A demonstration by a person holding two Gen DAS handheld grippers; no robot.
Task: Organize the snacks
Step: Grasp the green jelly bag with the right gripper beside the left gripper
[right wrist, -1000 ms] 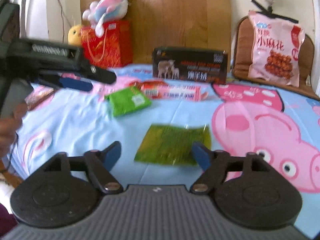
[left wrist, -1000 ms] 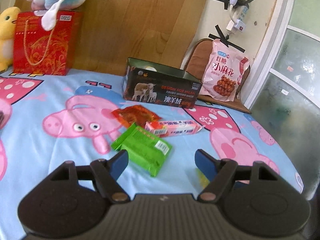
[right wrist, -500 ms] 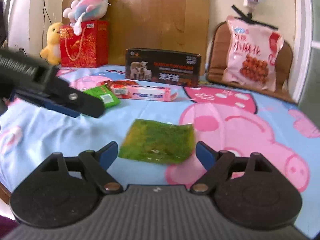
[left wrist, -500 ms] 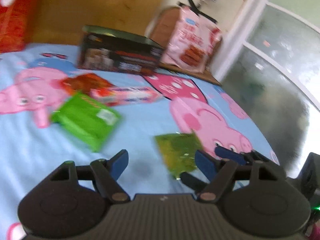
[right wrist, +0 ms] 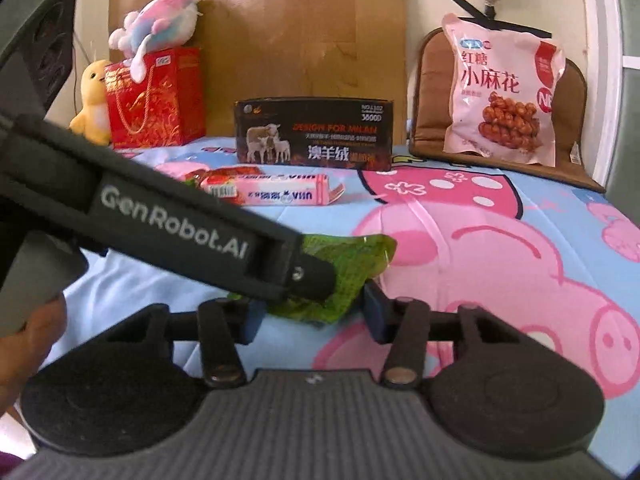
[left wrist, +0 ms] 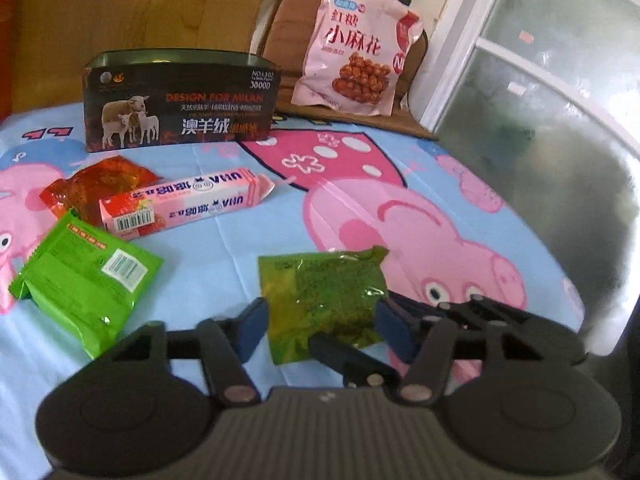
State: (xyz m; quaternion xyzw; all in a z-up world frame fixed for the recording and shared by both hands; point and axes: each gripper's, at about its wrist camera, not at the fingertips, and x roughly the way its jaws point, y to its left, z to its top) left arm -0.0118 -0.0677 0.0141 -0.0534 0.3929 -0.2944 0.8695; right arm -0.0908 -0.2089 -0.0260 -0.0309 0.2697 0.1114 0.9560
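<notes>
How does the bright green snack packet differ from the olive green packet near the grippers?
The bright green packet is opaque and plump, with a white barcode label; the olive green packet is glossy, crinkled and flatter, with no such label showing. The bright green packet lies apart from both grippers, by the pink box; the olive green packet lies between the closing jaws of the left gripper and the right gripper. Both lie on the cartoon tablecloth.

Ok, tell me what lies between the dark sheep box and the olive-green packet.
In the left wrist view, the dark sheep box and the olive-green packet are separated by the pink candy box, lying slightly left, and bare cartoon-pig tablecloth.
</notes>
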